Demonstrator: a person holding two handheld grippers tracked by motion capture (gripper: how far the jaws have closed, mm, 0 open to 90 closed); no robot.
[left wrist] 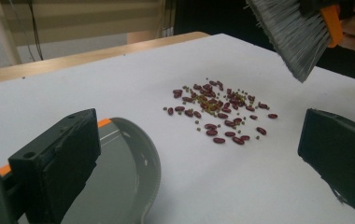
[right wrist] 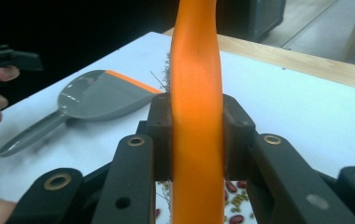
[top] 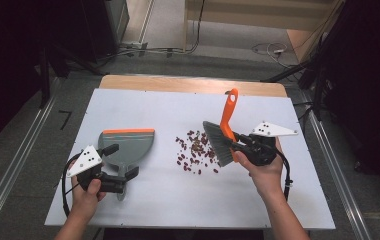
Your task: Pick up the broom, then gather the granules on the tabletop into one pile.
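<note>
Brush and dustpan facing scattered beans

The right tool (top: 239, 146) is clenching the brush (top: 221, 136) beside the beans (top: 196, 151); the left tool (top: 120, 162) is hovering released over the dustpan (top: 128, 145) handle.

My orange-handled brush (top: 223, 135) hangs tilted, grey bristles just above the scattered red and green beans (top: 196, 151); my grey dustpan (top: 125, 147) lies flat to their left.
</note>
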